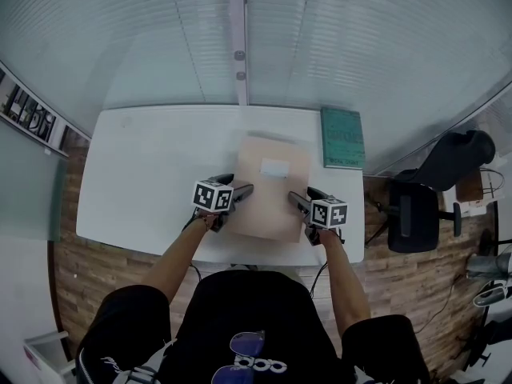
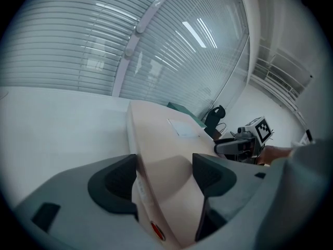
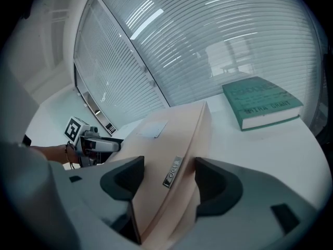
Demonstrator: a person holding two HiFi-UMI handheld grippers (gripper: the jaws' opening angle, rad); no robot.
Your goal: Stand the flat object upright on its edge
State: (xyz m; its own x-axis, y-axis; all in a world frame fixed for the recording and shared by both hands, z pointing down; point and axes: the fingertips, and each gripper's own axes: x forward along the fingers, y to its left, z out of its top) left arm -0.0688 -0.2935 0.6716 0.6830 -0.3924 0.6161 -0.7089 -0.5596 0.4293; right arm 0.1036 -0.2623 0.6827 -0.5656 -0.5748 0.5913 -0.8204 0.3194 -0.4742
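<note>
Left tongs (image 1: 245, 190) and right tongs (image 1: 298, 197) each clamped on a near side of the beige flat case (image 1: 272, 184) on the white counter (image 1: 144, 174). Green book (image 1: 342, 137) lies near the case's far right corner.

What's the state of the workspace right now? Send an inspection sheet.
surface: white rectangular table, holding the two things below.
job's things: flat beige box with a white label, lying roughly flat, not yet on its edge.
clutter: green book at the far right corner, apart from the box.
grippers: left gripper and right gripper each clamp a near side edge of the box.
cables: thin dark lead hanging below the table's near edge.
surroundings: slatted blinds behind the table, black office chair to the right, wooden floor.
</note>
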